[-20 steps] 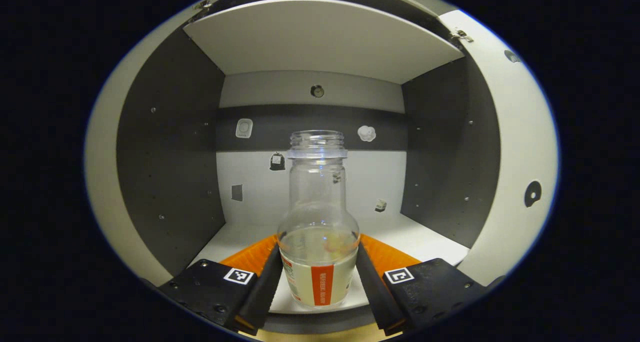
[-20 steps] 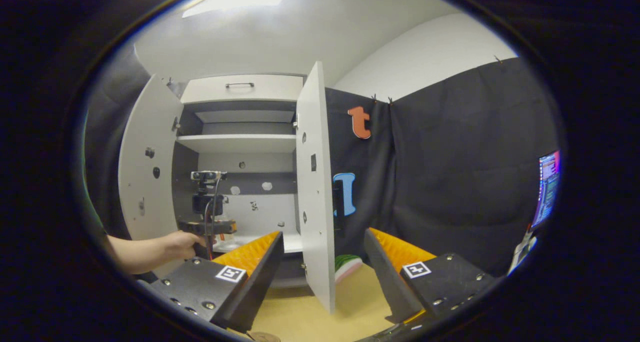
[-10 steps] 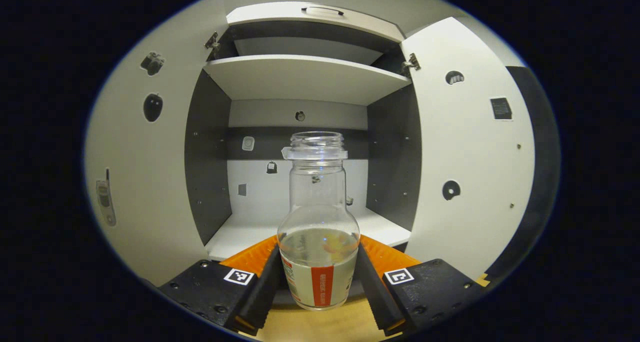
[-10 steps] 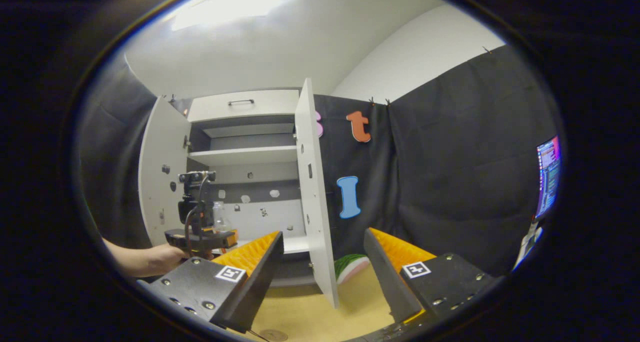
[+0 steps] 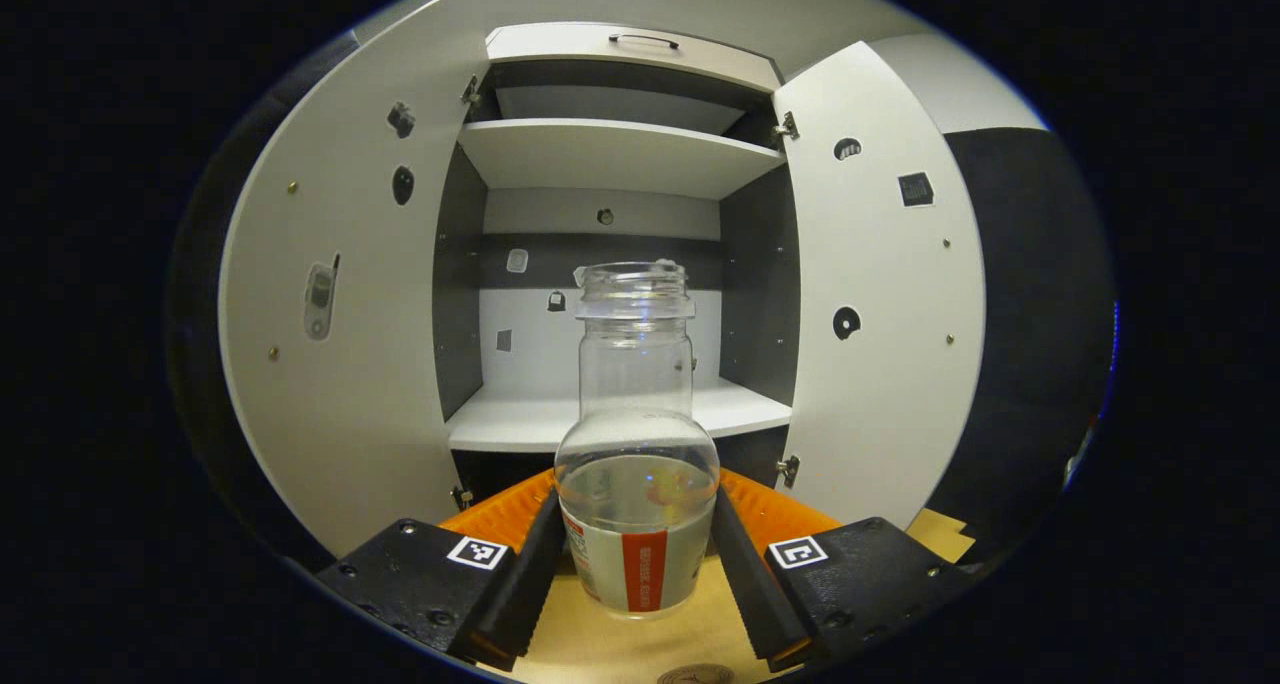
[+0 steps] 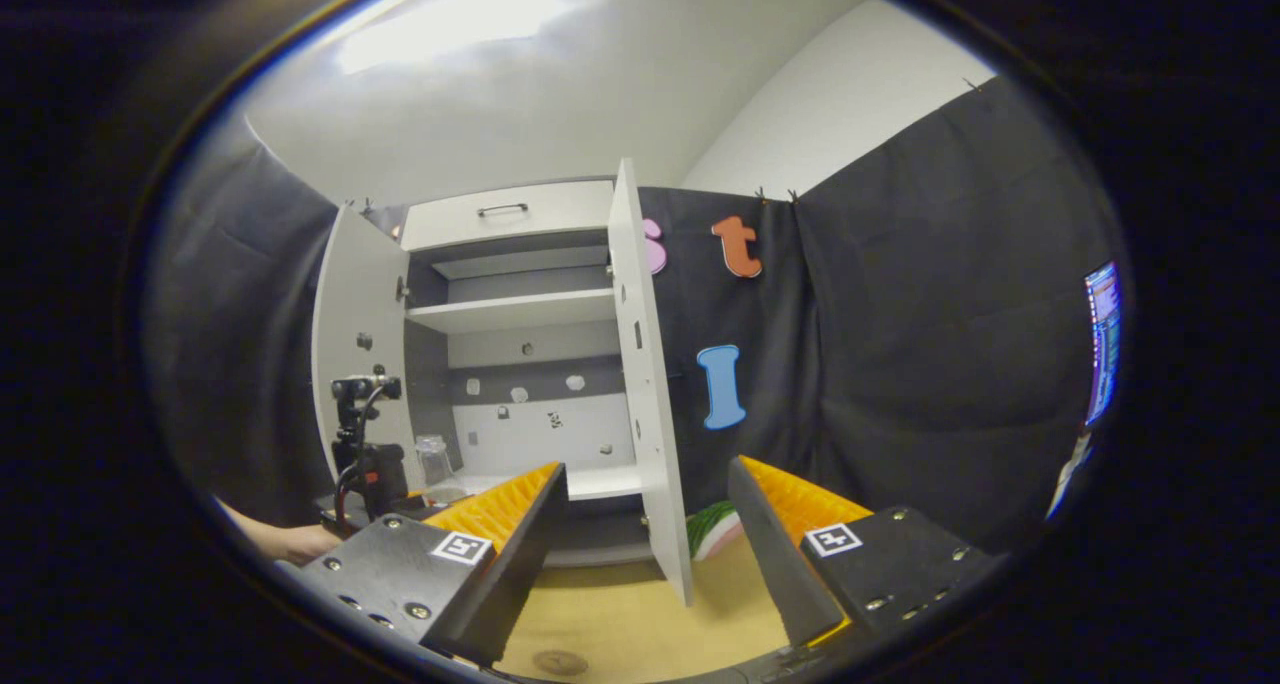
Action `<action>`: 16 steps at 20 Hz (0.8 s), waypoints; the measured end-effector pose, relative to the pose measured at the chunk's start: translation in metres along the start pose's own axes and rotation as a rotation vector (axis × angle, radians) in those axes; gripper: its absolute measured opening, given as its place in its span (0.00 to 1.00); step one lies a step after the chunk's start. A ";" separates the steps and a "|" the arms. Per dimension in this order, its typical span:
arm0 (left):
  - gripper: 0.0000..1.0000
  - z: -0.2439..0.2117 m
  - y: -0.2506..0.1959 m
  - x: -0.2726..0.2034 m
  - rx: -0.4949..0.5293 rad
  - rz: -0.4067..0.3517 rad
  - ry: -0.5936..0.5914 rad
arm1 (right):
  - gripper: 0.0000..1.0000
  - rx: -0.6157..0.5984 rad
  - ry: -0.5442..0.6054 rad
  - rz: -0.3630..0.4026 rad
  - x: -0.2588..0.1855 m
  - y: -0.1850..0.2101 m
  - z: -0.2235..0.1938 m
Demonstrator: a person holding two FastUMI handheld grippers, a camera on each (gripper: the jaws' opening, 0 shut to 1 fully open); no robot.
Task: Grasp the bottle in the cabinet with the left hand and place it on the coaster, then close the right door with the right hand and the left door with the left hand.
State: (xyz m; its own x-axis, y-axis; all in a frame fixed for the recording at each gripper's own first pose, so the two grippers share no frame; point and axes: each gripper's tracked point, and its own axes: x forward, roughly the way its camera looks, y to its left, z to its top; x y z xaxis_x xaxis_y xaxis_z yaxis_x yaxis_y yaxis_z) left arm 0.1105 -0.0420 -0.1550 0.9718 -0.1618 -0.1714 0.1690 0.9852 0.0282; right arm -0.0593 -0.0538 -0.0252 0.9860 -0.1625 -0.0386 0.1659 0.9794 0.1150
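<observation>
A clear glass bottle (image 5: 637, 444) with a white and red label and an open mouth stands upright between the fingers of my left gripper (image 5: 637, 509), which is shut on its lower body. It hangs in front of the open cabinet, above the wooden table. A round coaster (image 5: 695, 674) peeks in just below it. The left door (image 5: 340, 344) and right door (image 5: 880, 334) stand wide open. My right gripper (image 6: 648, 472) is open and holds nothing, a little in front of the right door (image 6: 650, 394). That view also has the left gripper (image 6: 370, 464), the bottle (image 6: 433, 457) and the coaster (image 6: 560, 661).
The cabinet's lower shelf (image 5: 610, 419) is bare, with small stickers on its back wall. A watermelon-slice shaped object (image 6: 715, 529) lies on the table (image 6: 640, 614) behind the right door. A lit screen (image 6: 1100, 339) glows at the far right. A hand (image 6: 290, 539) holds the left gripper.
My left gripper has drawn back out of the cabinet with the bottle, now over the table near the coaster. The right gripper has backed off a little, still open.
</observation>
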 end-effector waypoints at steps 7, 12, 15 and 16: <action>0.80 -0.094 -0.033 -0.024 -0.042 -0.117 0.028 | 0.98 -0.005 0.020 0.014 -0.004 0.008 -0.018; 0.81 -0.191 -0.065 -0.045 -0.028 -0.220 0.184 | 0.98 -0.020 0.050 0.015 0.004 0.014 -0.036; 0.81 -0.230 -0.081 -0.052 0.025 -0.290 0.202 | 0.98 -0.018 0.079 -0.001 0.008 0.018 -0.050; 0.81 -0.243 -0.084 -0.054 0.028 -0.306 0.223 | 0.98 -0.009 0.088 0.006 0.009 0.024 -0.054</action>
State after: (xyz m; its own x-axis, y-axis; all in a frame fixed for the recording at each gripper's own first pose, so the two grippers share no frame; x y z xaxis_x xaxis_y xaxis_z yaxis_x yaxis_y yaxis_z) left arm 0.0040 -0.1028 -0.3878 0.8167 -0.4289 -0.3861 0.4533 0.8908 -0.0309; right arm -0.0476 -0.0256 -0.0760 0.9815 -0.1454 -0.1250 0.1590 0.9815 0.1070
